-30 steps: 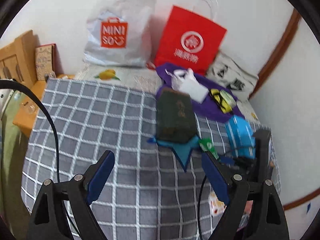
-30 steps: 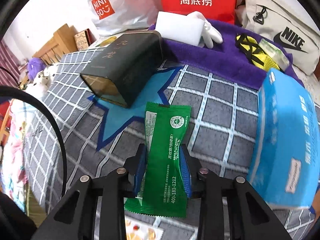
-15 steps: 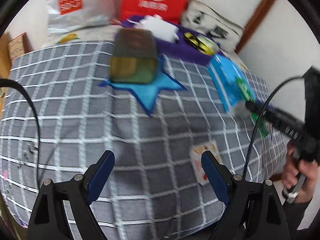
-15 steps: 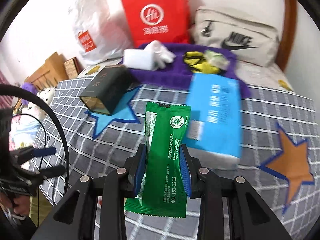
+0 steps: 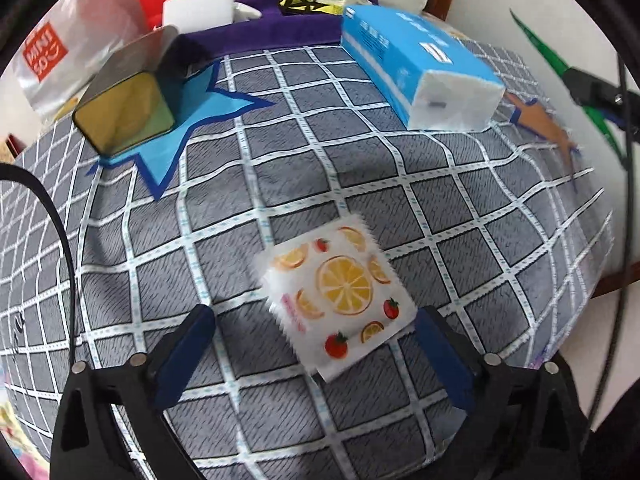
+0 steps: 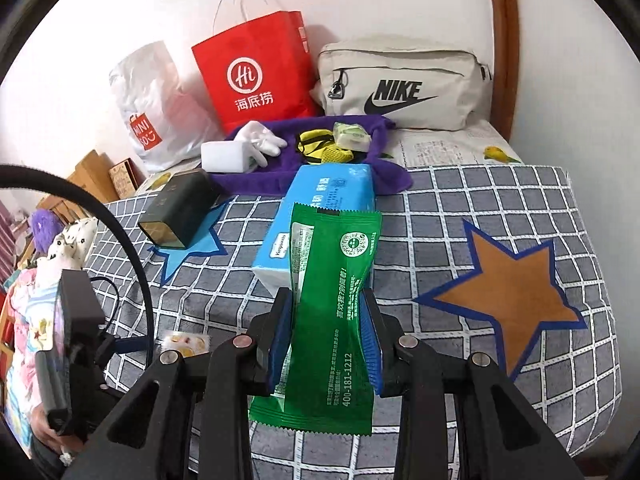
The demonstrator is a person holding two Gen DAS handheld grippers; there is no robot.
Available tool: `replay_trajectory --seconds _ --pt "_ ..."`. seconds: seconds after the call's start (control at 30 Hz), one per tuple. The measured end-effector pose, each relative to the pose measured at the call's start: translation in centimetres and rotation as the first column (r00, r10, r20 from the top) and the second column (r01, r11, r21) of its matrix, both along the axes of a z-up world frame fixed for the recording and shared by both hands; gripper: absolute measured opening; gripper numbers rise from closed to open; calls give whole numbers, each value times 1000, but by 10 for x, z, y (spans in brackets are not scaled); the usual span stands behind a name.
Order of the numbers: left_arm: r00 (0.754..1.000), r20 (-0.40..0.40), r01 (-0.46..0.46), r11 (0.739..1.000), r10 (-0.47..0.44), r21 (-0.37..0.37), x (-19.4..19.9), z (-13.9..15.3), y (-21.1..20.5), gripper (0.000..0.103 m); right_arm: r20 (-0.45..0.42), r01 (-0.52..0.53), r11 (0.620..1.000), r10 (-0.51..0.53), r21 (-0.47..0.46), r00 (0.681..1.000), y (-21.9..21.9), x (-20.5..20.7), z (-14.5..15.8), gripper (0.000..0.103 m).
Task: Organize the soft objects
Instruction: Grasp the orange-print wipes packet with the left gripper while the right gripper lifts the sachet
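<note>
On a bed [image 5: 440,208] spread with a grey, white-checked brushed cover, the left wrist view looks steeply down past the left tongs [image 5: 316,344], whose blue-padded jaws are opening around a small square fruit-print packet [image 5: 336,300]. The packet, white with a zigzag-cut edge and orange slices and strawberries printed on it, lies flat on the cover between the pads, touched by neither. Farther up the bed a dark metal tin [image 5: 128,96] with a glossy yellowish end lies on its side on a light blue star patch [image 5: 188,136]. To the right lies a soft rectangular pack of tissues [image 5: 416,64] in blue plastic wrap, its white end facing the camera. A purple towel [image 5: 256,32] lies behind them at the head of the bed.

In the right wrist view, the right tongs [image 6: 328,336] are clamped on a long green foil sachet [image 6: 332,308], the ribbed blue pads pinching its middle so the crinkled film buckles; the sachet is held above the bed. Beyond it the blue tissue pack [image 6: 332,188] lies lengthwise, with an orange, blue-edged star patch [image 6: 508,296] to the right and the tin [image 6: 176,208] to the left. On the purple towel [image 6: 256,180] sit a white block [image 6: 228,156], a white glove [image 6: 260,140] and a yellow mesh item [image 6: 320,144]. Against the wall stand a red paper bag [image 6: 260,76], a crumpled white plastic bag [image 6: 156,108] and a beige canvas pouch [image 6: 404,84].
</note>
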State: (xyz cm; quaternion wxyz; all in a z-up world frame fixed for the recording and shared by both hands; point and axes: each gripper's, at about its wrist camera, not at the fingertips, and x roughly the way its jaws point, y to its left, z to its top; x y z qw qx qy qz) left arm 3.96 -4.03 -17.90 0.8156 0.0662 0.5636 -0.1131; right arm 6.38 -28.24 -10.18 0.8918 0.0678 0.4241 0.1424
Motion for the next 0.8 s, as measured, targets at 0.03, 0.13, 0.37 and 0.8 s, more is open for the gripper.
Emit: replay_trajectory --seconds 0.03,0.13,0.37,0.8 --pt "1000 11 2 1000 -2 17 0 -2 -5 102 1 1 1000 -1 4 1000 -2 -1 -1 33" --pt "999 38 0 1000 -1 12 0 -2 -14 102 -4 4 1000 -4 6 1000 -6 -1 -5 33" --pt "994 111 18 1000 -19 10 -7 7 -11 61 -5 -12 1000 12 19 1000 -6 -5 -10 33" --pt "993 117 0 998 7 -59 1 27 18 35 10 -89 996 88 17 996 24 -4 -4 33"
